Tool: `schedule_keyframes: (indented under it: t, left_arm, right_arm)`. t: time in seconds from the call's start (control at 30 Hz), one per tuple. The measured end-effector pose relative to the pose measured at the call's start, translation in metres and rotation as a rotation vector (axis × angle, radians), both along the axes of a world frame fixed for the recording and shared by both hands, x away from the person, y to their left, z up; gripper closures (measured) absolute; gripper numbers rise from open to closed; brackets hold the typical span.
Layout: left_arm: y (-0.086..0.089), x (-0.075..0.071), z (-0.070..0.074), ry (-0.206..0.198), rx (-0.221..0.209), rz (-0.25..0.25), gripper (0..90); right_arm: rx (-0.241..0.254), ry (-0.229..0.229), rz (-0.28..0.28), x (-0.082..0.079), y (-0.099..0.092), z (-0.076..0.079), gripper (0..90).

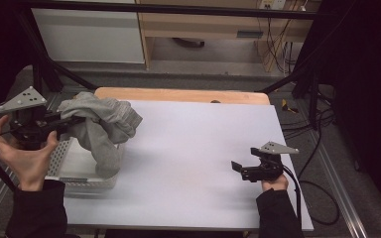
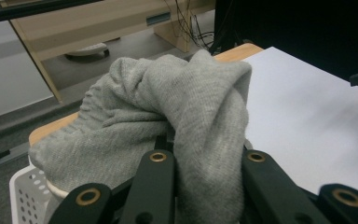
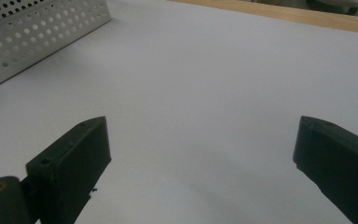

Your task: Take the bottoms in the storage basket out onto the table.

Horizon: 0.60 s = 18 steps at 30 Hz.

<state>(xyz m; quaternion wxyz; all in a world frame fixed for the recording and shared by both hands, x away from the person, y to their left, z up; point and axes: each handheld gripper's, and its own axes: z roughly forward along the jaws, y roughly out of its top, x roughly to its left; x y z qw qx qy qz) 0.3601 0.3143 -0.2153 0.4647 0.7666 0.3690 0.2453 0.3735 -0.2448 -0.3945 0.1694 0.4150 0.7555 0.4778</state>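
Clamped between the jaws of the left gripper (image 1: 72,120), one grey garment (image 1: 101,130) is held above the single white perforated basket (image 1: 64,158) at the table's (image 1: 198,148) left edge. The right gripper (image 1: 238,168) is kept released near the right edge. Bare surface lies between them.

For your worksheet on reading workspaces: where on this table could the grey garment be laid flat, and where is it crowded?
The white table top lies bare between the basket and the right gripper, back to the wooden edge. It is crowded at the left, where the left gripper holds the grey garment above the basket.
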Motion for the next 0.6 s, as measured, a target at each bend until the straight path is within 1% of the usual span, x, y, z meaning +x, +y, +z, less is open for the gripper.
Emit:
schedule_keyframes:
  t: [0.27,0.6]
  left_arm:
    - [-0.009,0.000,0.005,-0.007,0.005,-0.020,80.4]
    - [-0.020,0.003,0.004,-0.006,0.011,-0.040,80.4]
  right_arm:
    - [0.001,-0.002,0.000,0.000,0.000,0.000,4.2]
    - [0.001,-0.003,0.002,0.000,0.000,0.000,4.2]
